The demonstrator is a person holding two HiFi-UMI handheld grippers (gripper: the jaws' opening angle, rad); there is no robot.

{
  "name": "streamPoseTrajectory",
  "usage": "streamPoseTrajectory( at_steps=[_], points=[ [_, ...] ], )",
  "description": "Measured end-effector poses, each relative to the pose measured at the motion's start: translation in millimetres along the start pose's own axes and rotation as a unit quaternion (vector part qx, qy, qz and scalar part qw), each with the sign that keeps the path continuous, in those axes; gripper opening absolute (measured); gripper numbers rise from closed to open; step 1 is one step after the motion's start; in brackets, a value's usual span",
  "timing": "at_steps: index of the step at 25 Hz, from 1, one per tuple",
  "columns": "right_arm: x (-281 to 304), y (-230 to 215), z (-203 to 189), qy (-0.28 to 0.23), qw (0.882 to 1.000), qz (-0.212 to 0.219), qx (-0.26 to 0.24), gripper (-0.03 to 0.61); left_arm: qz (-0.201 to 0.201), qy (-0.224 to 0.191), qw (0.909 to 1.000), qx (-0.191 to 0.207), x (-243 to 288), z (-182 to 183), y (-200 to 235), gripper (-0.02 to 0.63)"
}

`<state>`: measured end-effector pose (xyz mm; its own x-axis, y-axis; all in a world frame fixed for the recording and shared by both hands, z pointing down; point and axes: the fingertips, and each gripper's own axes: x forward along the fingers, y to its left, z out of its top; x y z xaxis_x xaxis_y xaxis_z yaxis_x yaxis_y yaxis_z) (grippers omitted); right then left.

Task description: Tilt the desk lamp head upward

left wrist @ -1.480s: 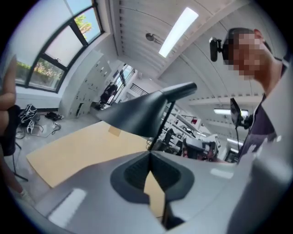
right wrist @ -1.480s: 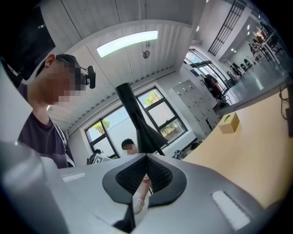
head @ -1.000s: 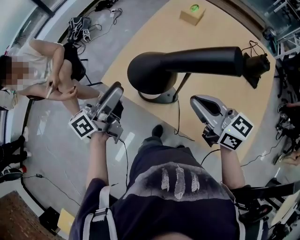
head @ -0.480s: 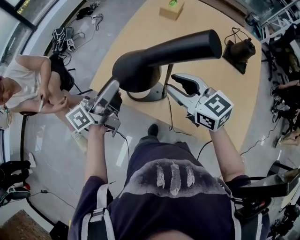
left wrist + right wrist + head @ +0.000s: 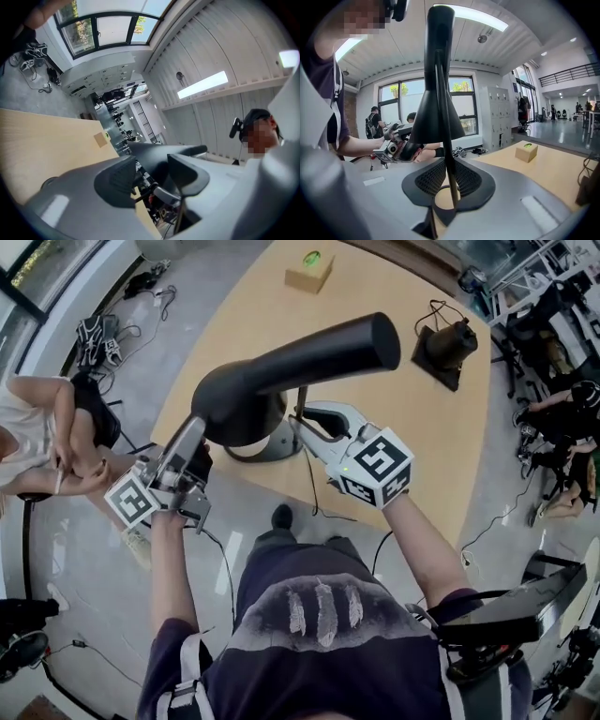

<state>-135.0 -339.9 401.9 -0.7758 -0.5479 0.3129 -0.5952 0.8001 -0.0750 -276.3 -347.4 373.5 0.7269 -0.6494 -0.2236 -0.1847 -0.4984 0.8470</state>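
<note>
A black desk lamp stands on the wooden table [image 5: 417, 451]. Its cone head [image 5: 239, 399] points toward me and its thick neck [image 5: 328, 348] runs off to the right. My left gripper [image 5: 192, 430] is at the head's lower left. Its jaws are closing, still apart, with the dark lamp head [image 5: 154, 157] between them and a gap at each pad. My right gripper [image 5: 302, 418] is under the neck at the thin stem [image 5: 449, 178]. Its jaws are closing, and the pads [image 5: 466, 180] meet the stem on both sides.
A small cardboard box [image 5: 309, 271] with a green mark sits at the table's far edge. A black device with cables [image 5: 441, 348] lies at the right. The lamp's cord [image 5: 314, 488] trails off the near edge. A person [image 5: 47, 442] sits on the floor at the left.
Both grippers have moved in toward the lamp. The right one went from beside the base up to the stem and closed around it. The left one came up to the lamp head.
</note>
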Motion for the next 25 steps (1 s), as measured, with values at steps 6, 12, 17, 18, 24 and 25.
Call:
streamPoseTrajectory(
  at_steps=[6,12,17,18,24,25],
  points=[
    [-5,8,-4,0.006,1.000,0.018,0.009,0.046,0.011,0.003,0.9998,0.015,-8,-5,-6,0.206],
    [-5,-2,1,0.007,1.000,0.013,0.014,0.046,-0.006,-0.007,0.9977,0.067,-1,29,-18,0.201],
    [-7,-9,-8,0.003,1.000,0.009,0.013,0.045,-0.015,-0.012,0.9926,0.120,6,46,-30,0.190],
    [-8,-10,-10,0.004,1.000,0.011,0.012,0.046,-0.016,-0.012,0.9915,0.128,6,48,-32,0.190],
    [-8,-9,-2,-0.010,1.000,-0.004,0.024,0.046,0.018,0.008,0.9867,0.161,5,63,-36,0.190],
    [-7,-7,-1,-0.010,1.000,-0.001,0.026,0.048,0.021,0.003,0.9861,0.165,1,68,-40,0.190]
  ],
)
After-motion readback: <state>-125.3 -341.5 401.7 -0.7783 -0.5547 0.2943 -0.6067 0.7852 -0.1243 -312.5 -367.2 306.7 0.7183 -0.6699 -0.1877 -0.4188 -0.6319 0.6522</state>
